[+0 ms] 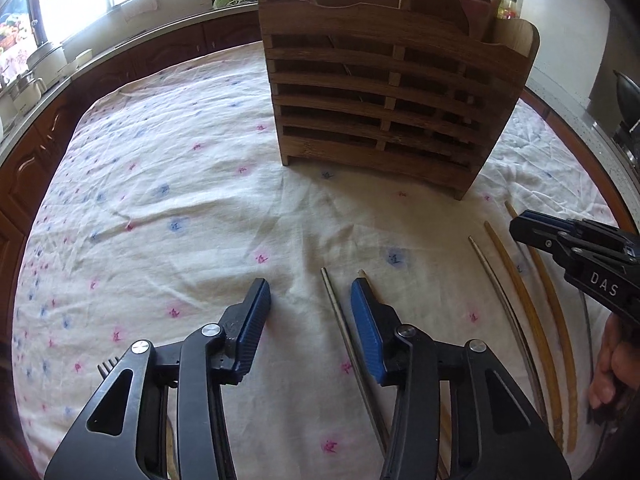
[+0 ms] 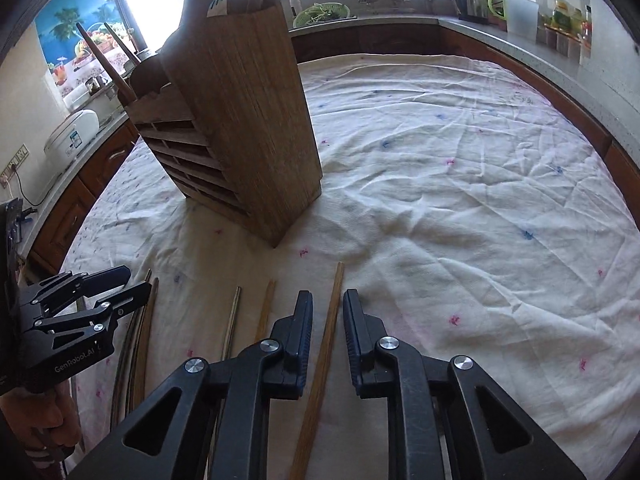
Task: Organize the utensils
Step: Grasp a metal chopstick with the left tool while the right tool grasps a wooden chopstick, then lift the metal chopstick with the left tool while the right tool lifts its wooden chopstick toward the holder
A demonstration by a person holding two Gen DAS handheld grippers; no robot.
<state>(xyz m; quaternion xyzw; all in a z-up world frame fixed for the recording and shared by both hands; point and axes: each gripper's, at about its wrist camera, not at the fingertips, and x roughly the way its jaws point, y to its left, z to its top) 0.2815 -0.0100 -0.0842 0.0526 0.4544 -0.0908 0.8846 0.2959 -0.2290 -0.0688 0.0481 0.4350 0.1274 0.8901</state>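
A slatted wooden utensil holder [image 1: 380,92] stands on the cloth-covered table and also shows in the right wrist view [image 2: 240,120], with utensil handles sticking out of its top. Several chopsticks lie on the cloth in front of it. My left gripper [image 1: 310,304] is open, low over the cloth, with a metal chopstick [image 1: 344,340] lying between its fingers near the right one. My right gripper [image 2: 328,316] is open, its fingers on either side of a wooden chopstick [image 2: 326,356]. Each gripper also shows in the other's view: the right one [image 1: 532,226] and the left one [image 2: 120,284].
More chopsticks lie to the right of my left gripper: a metal one [image 1: 500,292] and two wooden ones [image 1: 524,300]. A white floral cloth [image 2: 460,184] covers the table. Kitchen counters with pots, a kettle [image 2: 472,0] and a rice cooker [image 2: 72,132] ring the table.
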